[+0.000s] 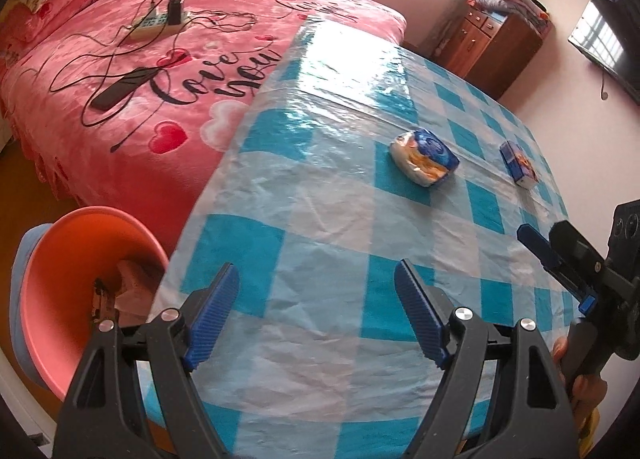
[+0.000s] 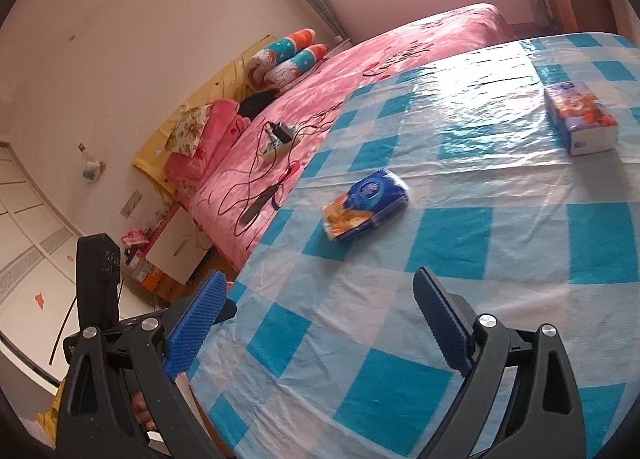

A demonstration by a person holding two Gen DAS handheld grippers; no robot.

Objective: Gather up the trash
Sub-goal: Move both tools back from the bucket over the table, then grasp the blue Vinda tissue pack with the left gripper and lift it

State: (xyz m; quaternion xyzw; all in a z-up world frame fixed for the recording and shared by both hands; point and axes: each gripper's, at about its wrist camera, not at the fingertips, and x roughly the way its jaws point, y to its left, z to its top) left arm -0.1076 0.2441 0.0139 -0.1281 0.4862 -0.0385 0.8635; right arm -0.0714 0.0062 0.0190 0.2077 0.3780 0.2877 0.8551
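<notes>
A soft tissue pack (image 1: 424, 157) (image 2: 366, 203) in blue and orange wrap lies on the blue checked tablecloth (image 1: 320, 219). Farther right stands a small tissue box (image 1: 518, 165) (image 2: 580, 119). My left gripper (image 1: 316, 299) hovers open over the table's near left part, with nothing between its blue pads. My right gripper (image 2: 320, 315) is open too and empty, short of the pack; in the left wrist view it shows at the right edge (image 1: 548, 237). A pink bin (image 1: 80, 299) beside the table's left edge holds crumpled pale material.
A bed with a pink blanket (image 1: 160, 79) runs along the table's far left side, carrying a power strip (image 1: 156, 23), cables and a dark bar-shaped device. A wooden cabinet (image 1: 488, 43) stands in the far corner. A dark screen (image 1: 604, 43) hangs on the right wall.
</notes>
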